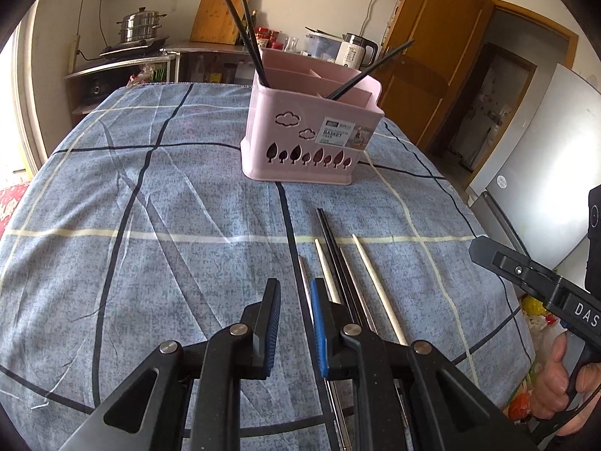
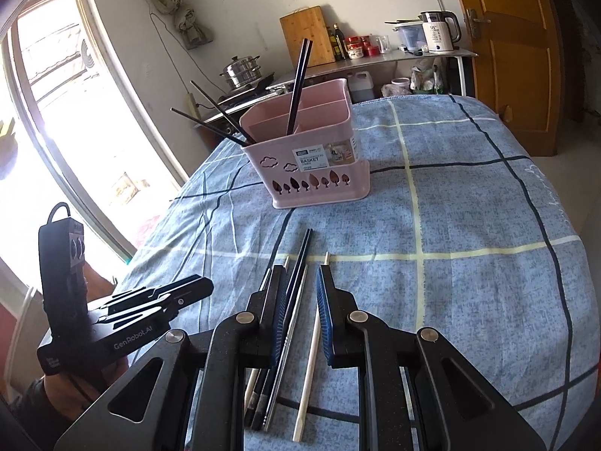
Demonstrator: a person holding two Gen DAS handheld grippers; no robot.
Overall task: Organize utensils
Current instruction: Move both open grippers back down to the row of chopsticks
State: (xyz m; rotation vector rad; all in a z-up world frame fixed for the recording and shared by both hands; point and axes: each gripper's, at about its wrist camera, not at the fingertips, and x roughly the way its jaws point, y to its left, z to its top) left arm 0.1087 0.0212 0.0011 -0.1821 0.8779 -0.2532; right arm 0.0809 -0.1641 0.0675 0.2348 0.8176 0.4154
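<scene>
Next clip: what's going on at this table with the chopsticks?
A person holds tongs in each hand over a blue checked tablecloth. The pink utensil basket already holds several black chopsticks. More chopsticks, black, metal and pale ones, lie loose on the cloth. The right tongs hang open above that pile; the left tongs are open too, just left of it. Neither grips anything.

- One pink basket [image 1: 311, 139] with divided compartments.
- Three black chopsticks [image 1: 240, 26] standing in the basket: two together in one compartment, one [image 1: 370, 69] in another.
- Two black chopsticks [image 2: 296, 274] lying on the tablecloth [image 1: 150, 225].
- Two white chopsticks [image 1: 379, 289].
- Two metal chopsticks [image 2: 289, 330], as far as can be told.
- Two grippers [image 1: 295, 323].
</scene>
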